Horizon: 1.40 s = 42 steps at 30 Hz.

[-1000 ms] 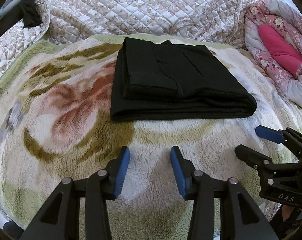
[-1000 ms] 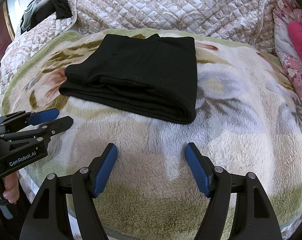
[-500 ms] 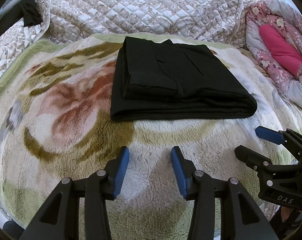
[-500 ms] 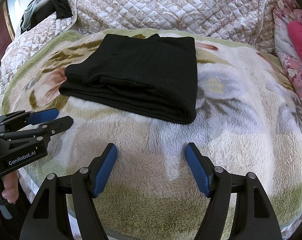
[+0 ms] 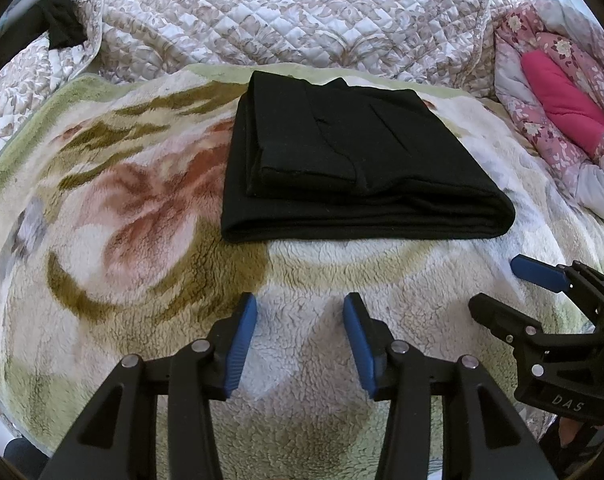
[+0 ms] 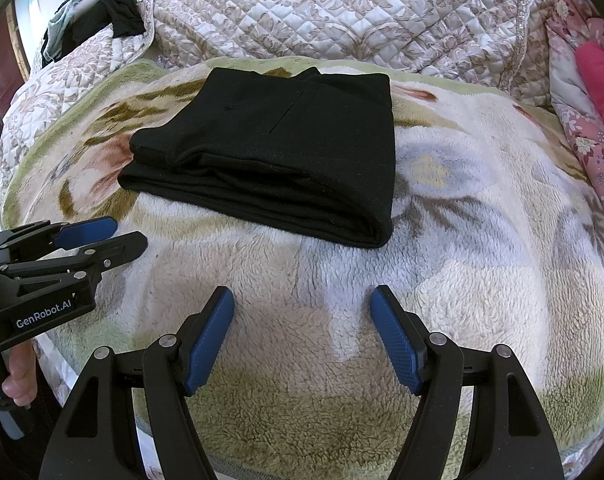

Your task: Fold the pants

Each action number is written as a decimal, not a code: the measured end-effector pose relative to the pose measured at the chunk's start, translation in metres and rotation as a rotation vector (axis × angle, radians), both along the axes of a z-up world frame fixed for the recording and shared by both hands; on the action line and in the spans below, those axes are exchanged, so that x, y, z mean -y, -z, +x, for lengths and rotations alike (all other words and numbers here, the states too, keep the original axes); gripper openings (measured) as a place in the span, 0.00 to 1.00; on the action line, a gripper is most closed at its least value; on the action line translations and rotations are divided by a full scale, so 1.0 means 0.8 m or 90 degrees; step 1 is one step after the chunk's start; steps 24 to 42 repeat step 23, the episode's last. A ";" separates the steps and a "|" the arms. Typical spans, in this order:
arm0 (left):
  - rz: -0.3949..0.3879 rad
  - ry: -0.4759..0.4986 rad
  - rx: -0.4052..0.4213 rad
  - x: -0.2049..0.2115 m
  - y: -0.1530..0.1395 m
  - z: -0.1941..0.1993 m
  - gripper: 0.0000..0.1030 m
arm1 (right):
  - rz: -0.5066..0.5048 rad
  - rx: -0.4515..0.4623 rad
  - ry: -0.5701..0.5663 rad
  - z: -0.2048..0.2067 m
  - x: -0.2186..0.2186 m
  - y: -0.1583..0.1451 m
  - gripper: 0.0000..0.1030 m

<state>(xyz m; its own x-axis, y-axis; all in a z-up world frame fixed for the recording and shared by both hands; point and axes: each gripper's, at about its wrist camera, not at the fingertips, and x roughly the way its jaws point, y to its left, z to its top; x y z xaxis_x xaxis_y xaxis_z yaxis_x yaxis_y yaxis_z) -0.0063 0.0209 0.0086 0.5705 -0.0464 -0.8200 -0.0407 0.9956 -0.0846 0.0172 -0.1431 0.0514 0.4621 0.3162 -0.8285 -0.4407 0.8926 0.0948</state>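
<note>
Fingers on the left gripper (image 5: 300, 334) sit apart with nothing between them, same for the right gripper (image 6: 302, 330) (spread wider). Both hover over the fuzzy floral blanket (image 6: 482, 240), short of the black pants (image 5: 350, 160), which lie folded on it near the quilted cover (image 5: 282, 12).

Before you, a bed spread with a plush fleece blanket (image 5: 150, 320) printed with large flowers in olive, rose and grey. On it lie black pants (image 5: 354, 168) folded into a flat rectangle. Behind the blanket, a beige-and-white quilted coverlet (image 5: 294, 16) is heaped; to your right rests a pink floral padded quilt (image 5: 558, 112).
</note>
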 end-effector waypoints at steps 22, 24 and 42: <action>0.006 0.001 -0.001 0.004 0.000 0.001 0.47 | 0.002 0.004 -0.045 0.002 0.002 0.000 0.71; 0.006 0.001 -0.001 0.004 0.000 0.001 0.47 | 0.006 0.005 -0.049 0.002 0.003 -0.001 0.71; 0.006 0.001 -0.001 0.004 0.000 0.001 0.47 | 0.006 0.005 -0.049 0.002 0.003 -0.001 0.71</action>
